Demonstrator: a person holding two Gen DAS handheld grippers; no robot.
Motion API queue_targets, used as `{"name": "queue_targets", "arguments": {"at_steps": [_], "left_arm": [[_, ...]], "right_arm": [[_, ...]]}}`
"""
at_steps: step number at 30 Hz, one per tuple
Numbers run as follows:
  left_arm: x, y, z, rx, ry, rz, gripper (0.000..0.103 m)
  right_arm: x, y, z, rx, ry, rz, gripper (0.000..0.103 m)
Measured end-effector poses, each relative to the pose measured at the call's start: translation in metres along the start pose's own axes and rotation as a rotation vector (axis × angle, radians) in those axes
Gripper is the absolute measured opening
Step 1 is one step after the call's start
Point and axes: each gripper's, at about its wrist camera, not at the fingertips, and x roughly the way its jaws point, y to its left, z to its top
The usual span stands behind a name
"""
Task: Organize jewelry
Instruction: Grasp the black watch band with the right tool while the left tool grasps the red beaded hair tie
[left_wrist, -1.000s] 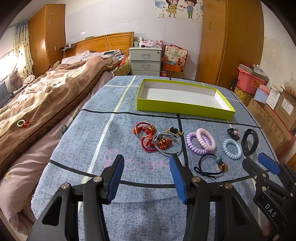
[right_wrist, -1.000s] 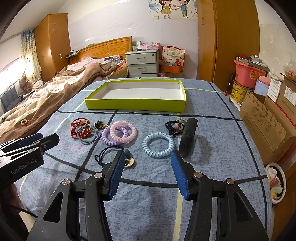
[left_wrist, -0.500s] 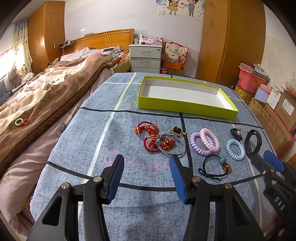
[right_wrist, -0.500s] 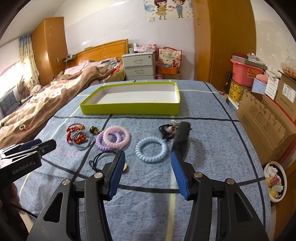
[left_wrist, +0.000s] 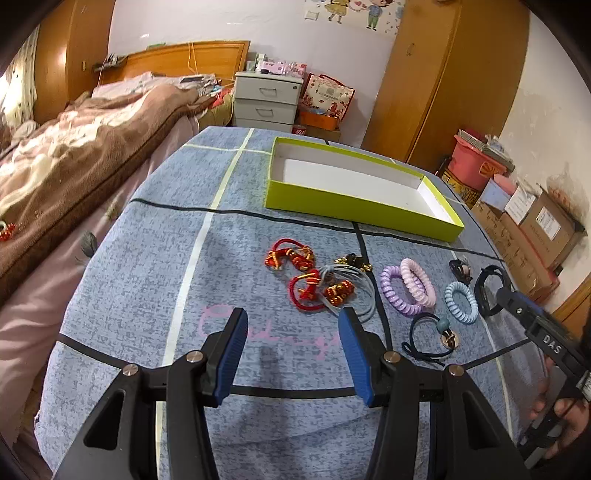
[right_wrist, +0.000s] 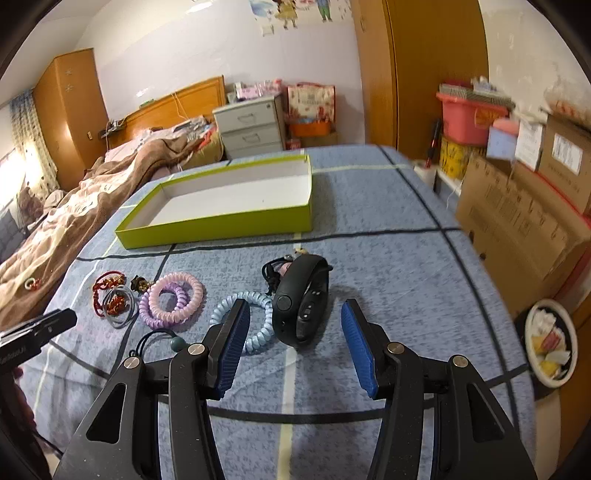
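A row of jewelry lies on the blue cloth: red knotted bands (left_wrist: 295, 271), grey hair ties (left_wrist: 349, 286), purple and pink coil bands (left_wrist: 408, 284), a light-blue coil band (right_wrist: 247, 325), a dark hair tie with a bead (left_wrist: 432, 336) and a black wristband (right_wrist: 301, 299). An empty lime-green box (right_wrist: 221, 201) stands behind them. My right gripper (right_wrist: 293, 341) is open, low over the cloth, just in front of the wristband. My left gripper (left_wrist: 291, 350) is open and empty, in front of the red bands and grey ties.
A bed with a brown blanket (left_wrist: 74, 155) runs along the table's left side. Cardboard boxes (right_wrist: 524, 218) and a pink bucket (right_wrist: 469, 118) stand to the right. A small dish (right_wrist: 552, 341) sits on the floor at the right.
My right gripper has moved forward and right, and the black wristband now lies just ahead between its fingers. My left gripper has moved forward a little. Both stay open.
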Motion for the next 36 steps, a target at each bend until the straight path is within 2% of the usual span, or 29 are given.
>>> {"name": "queue_targets", "arguments": {"at_steps": [6, 7, 8, 9, 11, 14, 15, 16, 19, 22, 25, 33, 36], "left_arm": [[0.005, 0.011, 0.005, -0.029, 0.019, -0.009, 0.053], [0.005, 0.013, 0.006, -0.031, 0.015, -0.011, 0.053], [0.005, 0.014, 0.008, -0.033, 0.016, -0.01, 0.053], [0.006, 0.015, 0.011, -0.033, 0.016, -0.006, 0.053], [0.009, 0.018, 0.017, -0.03, 0.018, 0.001, 0.053], [0.016, 0.024, 0.026, -0.054, 0.037, -0.047, 0.053], [0.019, 0.023, 0.028, -0.044, 0.039, -0.03, 0.053], [0.022, 0.022, 0.03, -0.026, 0.042, -0.011, 0.053], [0.032, 0.019, 0.035, -0.001, 0.065, -0.024, 0.053], [0.04, 0.013, 0.039, 0.039, 0.084, 0.005, 0.053], [0.044, 0.009, 0.044, 0.049, 0.085, -0.017, 0.053], [0.069, 0.0, 0.05, 0.088, 0.166, 0.005, 0.053], [0.071, -0.004, 0.049, 0.112, 0.17, 0.01, 0.053]], "right_arm": [[0.012, -0.001, 0.004, -0.002, 0.022, 0.029, 0.052], [0.012, -0.001, 0.004, -0.004, 0.023, 0.028, 0.048], [0.013, -0.001, 0.004, -0.005, 0.026, 0.022, 0.035], [0.014, -0.001, 0.005, -0.005, 0.033, 0.022, 0.029], [0.018, -0.001, 0.007, -0.006, 0.048, 0.02, 0.027], [0.02, -0.001, 0.007, -0.002, 0.049, 0.02, 0.025], [0.021, -0.002, 0.008, 0.003, 0.052, 0.02, 0.022], [0.022, -0.003, 0.008, 0.007, 0.053, 0.021, 0.015], [0.023, -0.006, 0.009, 0.012, 0.053, 0.018, 0.015], [0.023, -0.006, 0.01, 0.006, 0.054, 0.021, 0.015], [0.024, -0.008, 0.011, 0.009, 0.056, 0.023, 0.015], [0.026, -0.012, 0.017, 0.02, 0.064, 0.027, 0.015], [0.026, -0.013, 0.018, 0.017, 0.066, 0.03, 0.015]]}}
